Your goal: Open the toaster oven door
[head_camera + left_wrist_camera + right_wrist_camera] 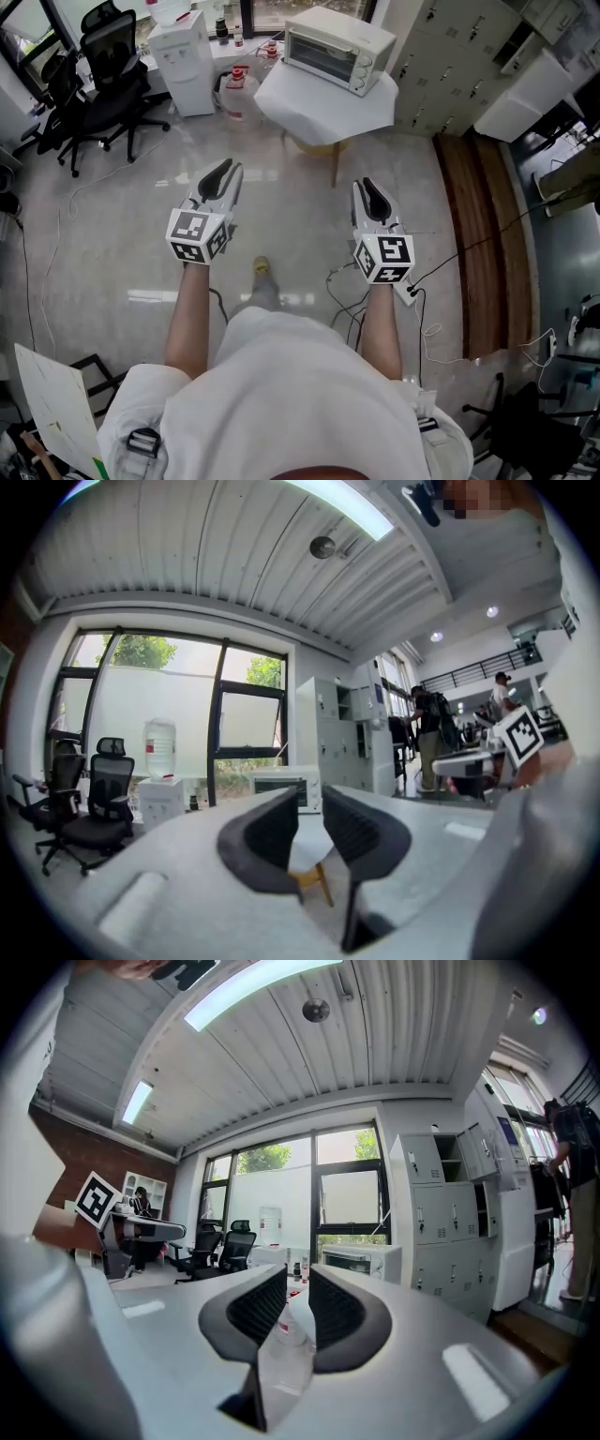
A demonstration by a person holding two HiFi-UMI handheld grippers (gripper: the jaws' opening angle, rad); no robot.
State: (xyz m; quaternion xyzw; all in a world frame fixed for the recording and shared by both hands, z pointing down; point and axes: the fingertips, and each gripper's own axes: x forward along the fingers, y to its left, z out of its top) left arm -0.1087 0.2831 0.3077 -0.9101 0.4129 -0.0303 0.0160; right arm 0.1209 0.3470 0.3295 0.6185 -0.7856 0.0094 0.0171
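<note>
I hold the left gripper [221,172] and right gripper [373,192] level, jaws slightly apart and empty, ready for the oven [337,47]. It is well apart from them at top centre, on its surface [319,105], door shut.

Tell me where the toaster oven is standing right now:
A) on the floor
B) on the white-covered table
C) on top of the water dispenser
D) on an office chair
B: the toaster oven sits on the white-covered table, near its far edge.
</note>
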